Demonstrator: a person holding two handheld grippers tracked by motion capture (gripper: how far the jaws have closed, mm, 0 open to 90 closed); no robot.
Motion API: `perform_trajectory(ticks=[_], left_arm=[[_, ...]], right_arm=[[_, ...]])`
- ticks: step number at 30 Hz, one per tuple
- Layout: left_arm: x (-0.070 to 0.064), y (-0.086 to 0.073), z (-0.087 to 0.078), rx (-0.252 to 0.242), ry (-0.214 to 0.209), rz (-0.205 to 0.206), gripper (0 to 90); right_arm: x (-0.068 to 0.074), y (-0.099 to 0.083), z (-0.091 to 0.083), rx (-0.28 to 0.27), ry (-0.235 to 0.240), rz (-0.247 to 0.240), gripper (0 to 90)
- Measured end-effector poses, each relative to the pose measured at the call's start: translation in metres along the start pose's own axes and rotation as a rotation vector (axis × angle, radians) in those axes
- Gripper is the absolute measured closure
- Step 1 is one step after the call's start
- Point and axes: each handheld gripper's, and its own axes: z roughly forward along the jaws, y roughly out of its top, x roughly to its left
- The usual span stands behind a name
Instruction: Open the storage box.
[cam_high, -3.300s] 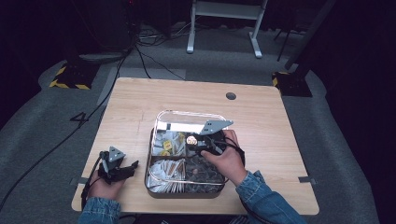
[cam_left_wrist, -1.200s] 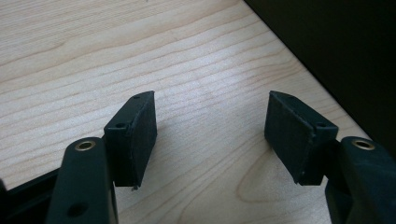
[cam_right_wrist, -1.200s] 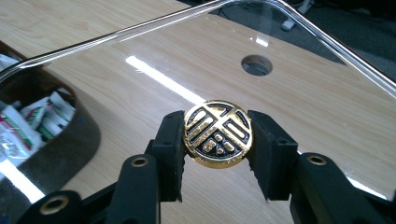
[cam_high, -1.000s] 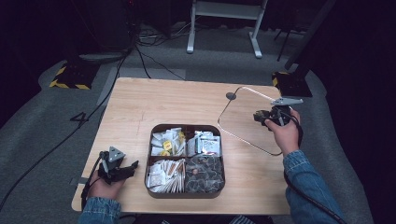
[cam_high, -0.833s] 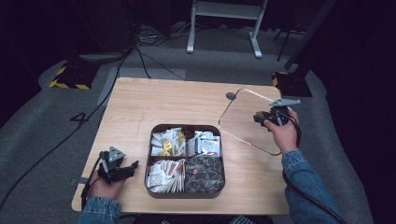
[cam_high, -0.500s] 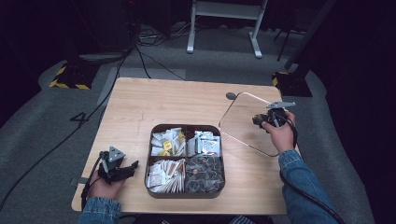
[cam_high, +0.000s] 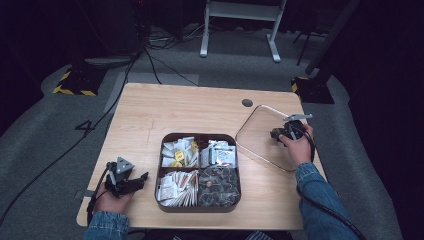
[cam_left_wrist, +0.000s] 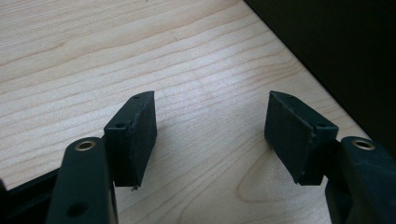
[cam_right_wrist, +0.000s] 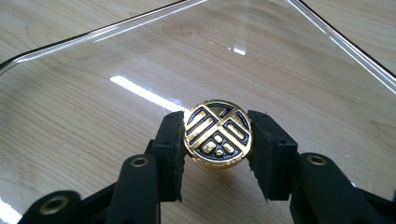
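I am pinching the round gold-and-black knob (cam_right_wrist: 218, 138) of the glass lid (cam_high: 264, 136) with the right gripper (cam_right_wrist: 218, 140); its two black jaws are pressing against the knob from either side, and the knob is sitting right between the fingertips (cam_right_wrist: 173, 140). The lid's clear pane is spreading out beyond and around the jaws, with the wooden table (cam_high: 200, 112) showing through it. In the high view the lid is lying over the table's right part, apart from the brown four-compartment tray (cam_high: 199, 172) of packets. I am holding the left gripper (cam_left_wrist: 210, 128) with its jaws spread wide, nothing between the pads (cam_left_wrist: 140, 126) but bare wood grain, and the table's edge is running just past the right-hand pad. In the high view that gripper (cam_high: 131, 181) is resting near the tray's left wall.
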Motion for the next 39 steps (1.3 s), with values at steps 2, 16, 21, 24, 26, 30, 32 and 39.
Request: perform_trajectory(ticks=[2, 16, 21, 24, 26, 30, 32, 39], left_arm=[[0.000, 0.000, 0.000, 0.000, 0.000, 0.000, 34.7], [0.000, 0.000, 0.000, 0.000, 0.000, 0.000, 34.7], [0.000, 0.000, 0.000, 0.000, -0.001, -0.001, 34.7], [0.000, 0.000, 0.000, 0.000, 0.000, 0.000, 34.7], [0.000, 0.000, 0.000, 0.000, -0.001, -0.001, 34.7], [0.000, 0.000, 0.000, 0.000, -0.002, 0.000, 34.5], [0.000, 0.000, 0.000, 0.000, -0.002, -0.001, 34.5], [0.000, 0.000, 0.000, 0.000, -0.003, 0.000, 34.4]], right_arm=[[-0.001, -0.002, 0.001, 0.002, -0.005, -0.001, 58.1], [-0.007, -0.012, 0.009, 0.011, -0.015, 0.015, 58.1], [-0.006, -0.012, 0.009, 0.017, -0.009, 0.002, 57.4], [-0.007, -0.011, 0.008, -0.011, 0.000, 0.001, 50.8], [-0.006, -0.009, 0.005, -0.032, 0.007, 0.010, 50.2], [-0.005, -0.007, 0.002, -0.048, 0.006, 0.014, 49.4], [-0.005, -0.006, -0.001, -0.062, 0.004, 0.022, 49.0], [-0.001, 0.002, -0.015, -0.109, 0.011, 0.024, 48.0]])
